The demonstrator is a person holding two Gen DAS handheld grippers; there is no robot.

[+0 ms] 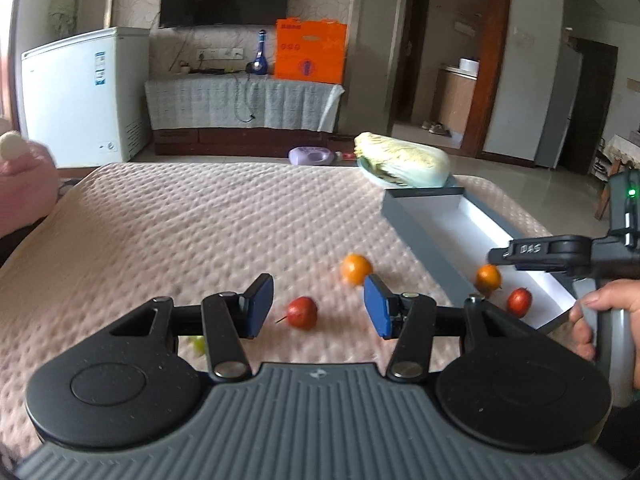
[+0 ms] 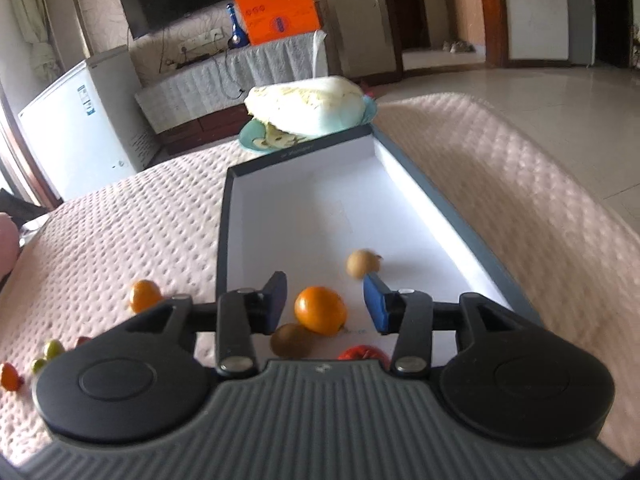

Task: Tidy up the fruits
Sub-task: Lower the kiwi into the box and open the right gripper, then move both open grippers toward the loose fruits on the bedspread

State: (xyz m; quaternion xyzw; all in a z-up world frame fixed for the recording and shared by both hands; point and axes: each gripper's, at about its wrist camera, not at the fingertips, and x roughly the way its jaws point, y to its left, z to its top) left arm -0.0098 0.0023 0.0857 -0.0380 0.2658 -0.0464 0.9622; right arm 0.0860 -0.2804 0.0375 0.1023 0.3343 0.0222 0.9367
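My left gripper is open over the pink quilt, with a small red apple lying between its blue pads. An orange lies just beyond it on the quilt. My right gripper is open over the grey box, above an orange lying inside. The box also holds a brown kiwi, a tan round fruit and a red fruit. In the left wrist view the box shows an orange and a red fruit.
A cabbage on a blue plate stands behind the box. More fruit lies on the quilt at left: an orange, green ones and a small orange one. A white freezer stands beyond the bed.
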